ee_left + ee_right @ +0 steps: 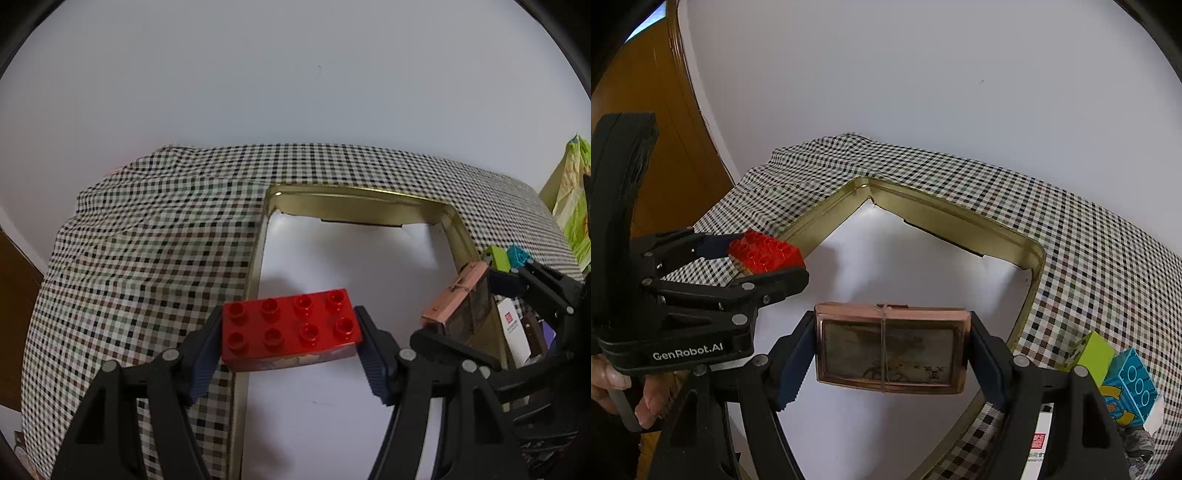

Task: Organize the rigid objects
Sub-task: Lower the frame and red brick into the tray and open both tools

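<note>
Left hand-held gripper (290,345) clamps the red brick (290,328), right hand-held gripper (892,356) grips a copper case (891,349); both hover over the tin tray (1032,254), probably for dropping in.

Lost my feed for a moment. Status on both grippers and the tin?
Left gripper shut on red brick, at the gold tin's left rim. Right gripper shut on copper-framed case, over the tin. Tin floor bare.

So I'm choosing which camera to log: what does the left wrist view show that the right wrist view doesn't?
Left only: the red brick's eight studs seen from above. Right only: the framed picture's glass front with a band around it, a person's hand, the left gripper's side. Both: each gripper shut on its item, the gold tin, checked cloth, green and blue bricks.
</note>
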A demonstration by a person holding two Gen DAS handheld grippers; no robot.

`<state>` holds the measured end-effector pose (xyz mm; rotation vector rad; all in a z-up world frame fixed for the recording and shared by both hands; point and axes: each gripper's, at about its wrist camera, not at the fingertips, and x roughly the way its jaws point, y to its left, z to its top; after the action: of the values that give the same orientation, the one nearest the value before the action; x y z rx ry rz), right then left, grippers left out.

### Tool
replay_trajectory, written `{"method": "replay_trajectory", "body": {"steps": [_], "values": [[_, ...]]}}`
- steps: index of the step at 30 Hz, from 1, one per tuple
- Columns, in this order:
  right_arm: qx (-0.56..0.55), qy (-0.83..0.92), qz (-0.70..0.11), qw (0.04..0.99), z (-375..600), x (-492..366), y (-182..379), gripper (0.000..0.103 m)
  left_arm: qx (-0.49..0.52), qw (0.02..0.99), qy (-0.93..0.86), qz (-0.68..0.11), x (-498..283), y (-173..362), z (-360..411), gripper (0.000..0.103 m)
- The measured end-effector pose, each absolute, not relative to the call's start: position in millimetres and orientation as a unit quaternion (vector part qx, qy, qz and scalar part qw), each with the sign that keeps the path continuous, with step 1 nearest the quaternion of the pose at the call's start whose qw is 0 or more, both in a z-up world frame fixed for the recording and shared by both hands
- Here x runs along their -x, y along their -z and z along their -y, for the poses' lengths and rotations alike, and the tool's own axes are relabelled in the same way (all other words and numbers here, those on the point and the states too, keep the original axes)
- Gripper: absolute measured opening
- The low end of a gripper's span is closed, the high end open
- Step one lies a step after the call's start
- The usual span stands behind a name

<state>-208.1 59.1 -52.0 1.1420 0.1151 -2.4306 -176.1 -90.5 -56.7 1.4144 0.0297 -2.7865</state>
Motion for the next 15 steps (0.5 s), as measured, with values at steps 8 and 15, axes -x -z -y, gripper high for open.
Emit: {"method": "replay_trajectory", "body": {"steps": [8,15], "values": [[-0.416,0.883,-0.040,0.216,-60.0,210.5,53.6,0.079,-0.455,0.004,0.890,-0.009,181.6,59.2,90.7,0.075],[-0.402,0.888,-0.018,0.221,-70.2,205.7,41.6,0.083,-0.427,0.002,0.903,-0.049,170.8,49.7,99.2,0.099]]}}
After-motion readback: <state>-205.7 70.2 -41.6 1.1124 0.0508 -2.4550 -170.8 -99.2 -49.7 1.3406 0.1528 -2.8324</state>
